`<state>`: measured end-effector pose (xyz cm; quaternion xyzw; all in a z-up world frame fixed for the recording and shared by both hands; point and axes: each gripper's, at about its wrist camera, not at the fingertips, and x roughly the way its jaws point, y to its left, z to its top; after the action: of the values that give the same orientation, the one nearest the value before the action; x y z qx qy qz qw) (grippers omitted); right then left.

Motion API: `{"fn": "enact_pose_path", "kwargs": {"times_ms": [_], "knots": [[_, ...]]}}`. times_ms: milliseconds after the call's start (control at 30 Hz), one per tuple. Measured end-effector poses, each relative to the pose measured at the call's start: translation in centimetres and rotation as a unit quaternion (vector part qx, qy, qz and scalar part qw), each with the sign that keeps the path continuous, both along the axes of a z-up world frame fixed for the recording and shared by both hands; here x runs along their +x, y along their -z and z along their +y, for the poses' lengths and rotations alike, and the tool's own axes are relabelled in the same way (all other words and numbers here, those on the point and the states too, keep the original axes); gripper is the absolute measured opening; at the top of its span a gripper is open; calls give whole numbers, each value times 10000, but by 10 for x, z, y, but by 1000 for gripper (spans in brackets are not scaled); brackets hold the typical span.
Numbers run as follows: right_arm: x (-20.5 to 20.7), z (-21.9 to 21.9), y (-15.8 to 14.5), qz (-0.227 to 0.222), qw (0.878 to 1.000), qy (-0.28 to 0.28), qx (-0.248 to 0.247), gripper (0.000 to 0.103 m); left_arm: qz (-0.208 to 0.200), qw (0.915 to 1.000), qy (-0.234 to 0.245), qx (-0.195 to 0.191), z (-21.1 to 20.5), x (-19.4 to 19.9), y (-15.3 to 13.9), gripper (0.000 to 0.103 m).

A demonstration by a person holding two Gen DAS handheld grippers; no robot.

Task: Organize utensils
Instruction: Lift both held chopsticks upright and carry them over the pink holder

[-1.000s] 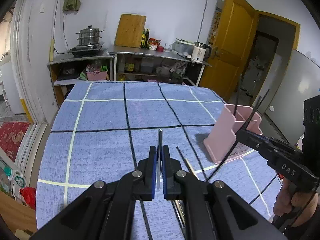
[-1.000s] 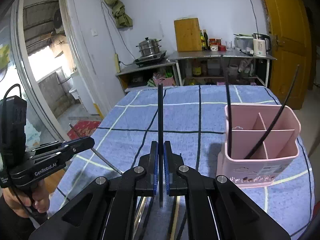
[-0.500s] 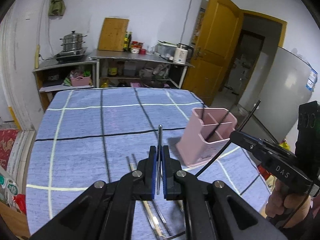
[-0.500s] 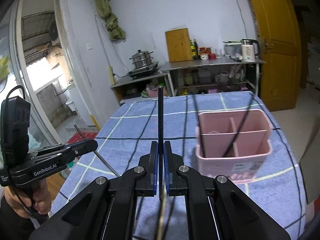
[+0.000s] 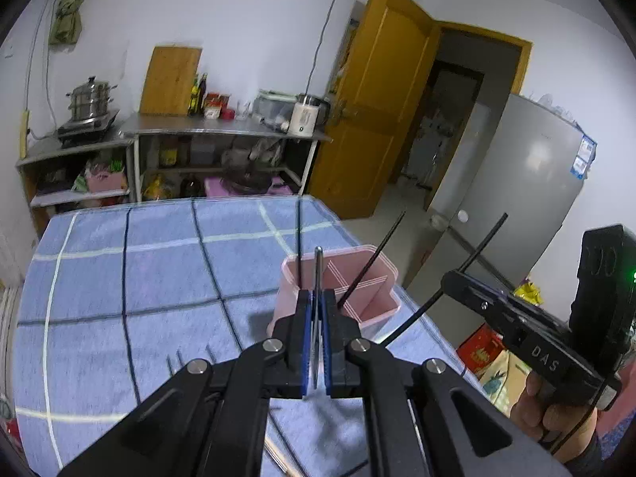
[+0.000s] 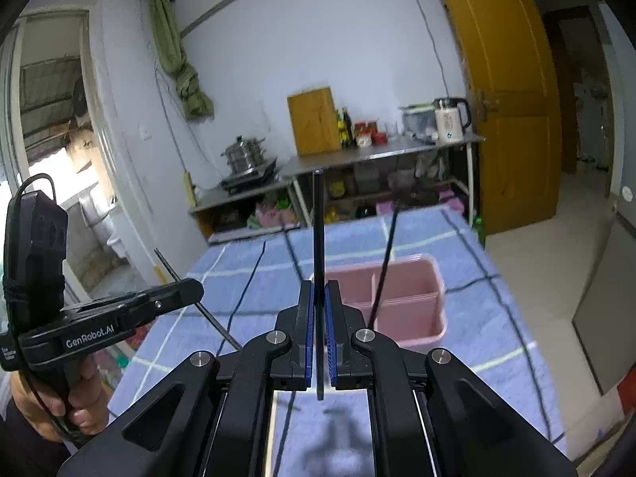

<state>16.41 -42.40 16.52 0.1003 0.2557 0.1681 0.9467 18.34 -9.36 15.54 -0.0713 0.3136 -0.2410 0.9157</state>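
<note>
A pink divided utensil holder (image 5: 369, 298) (image 6: 401, 298) stands near the right edge of the blue checked tablecloth (image 5: 119, 278), with black chopsticks (image 5: 371, 260) leaning in it. My left gripper (image 5: 316, 318) is shut on a thin metal chopstick (image 5: 317, 270), held up just before the holder. My right gripper (image 6: 318, 306) is shut on a black chopstick (image 6: 318, 230) that stands upright, also close to the holder. Each gripper shows in the other's view, the right (image 5: 528, 342) and the left (image 6: 119, 318).
More chopsticks (image 5: 278, 449) lie on the cloth under the left gripper. The table's right edge drops to the floor by a grey fridge (image 5: 528, 198) and a yellow door (image 5: 377, 119). Steel shelves (image 5: 179, 147) with kitchenware stand behind the table.
Both grippers have moved right and up toward the pink holder, each keeping its chopstick. The holder now sits directly ahead of both sets of fingers.
</note>
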Motion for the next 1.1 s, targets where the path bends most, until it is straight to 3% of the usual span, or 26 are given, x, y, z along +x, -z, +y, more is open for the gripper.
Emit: {"fn": "enact_pose_path", "kwargs": {"times_ms": [200,367,867,1100], "knots": [[14,-16,-24,-277,9993,209,104,5,-195,9997,43,-120,-13,21,-27,5],[29,-20,-29,-338,9990,272,108,5,-200,9998,48,-45,-26,41,-27,5],[70,-11,39,327,9992,244,19,5,341,9993,68,166,-41,71,41,5],[78,-9,63,594,9980,205,-39,5,464,9987,85,203,-41,74,58,5]]}}
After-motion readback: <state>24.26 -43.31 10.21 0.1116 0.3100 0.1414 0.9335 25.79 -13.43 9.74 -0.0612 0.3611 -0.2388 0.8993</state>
